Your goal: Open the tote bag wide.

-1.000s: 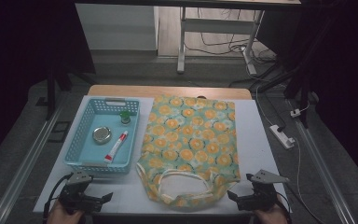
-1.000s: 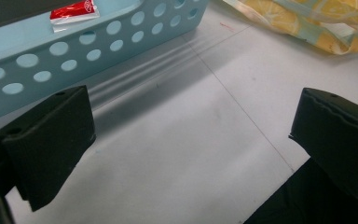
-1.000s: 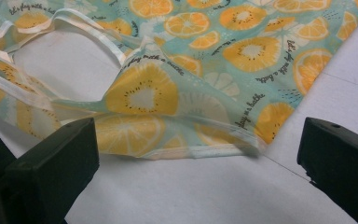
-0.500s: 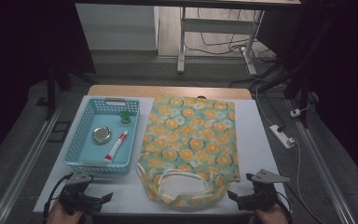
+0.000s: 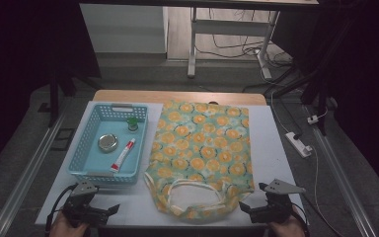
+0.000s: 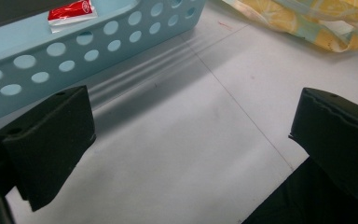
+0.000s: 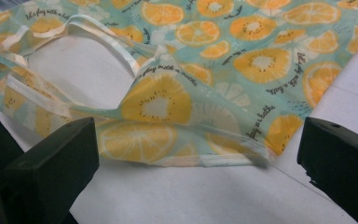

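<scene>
A cloth bag printed with orange slices lies flat on the white counter, its open mouth and pale handles turned toward the person. The right gripper sits low on the counter just off the bag's near right corner, jaws wide apart and holding nothing; in the right gripper view the hemmed mouth edge lies just ahead of and between the jaws. The left gripper rests on the counter near the bag's near left corner, jaws likewise spread and empty, with the blue basket just ahead of them on their left side and a tube visible inside it. The bag looks thin, light and limp, so it will likely sag and fold wherever it is lifted rather than keep its shape, and a one-sided pull may drag the whole thing across the smooth counter. The top layer of the mouth is rumpled slightly clear of the lower one, which seems the best place to pinch; the doubled hem or a handle strap should give a firmer, less slippery bite than the single cloth further in. Nothing about it appears fragile.
</scene>
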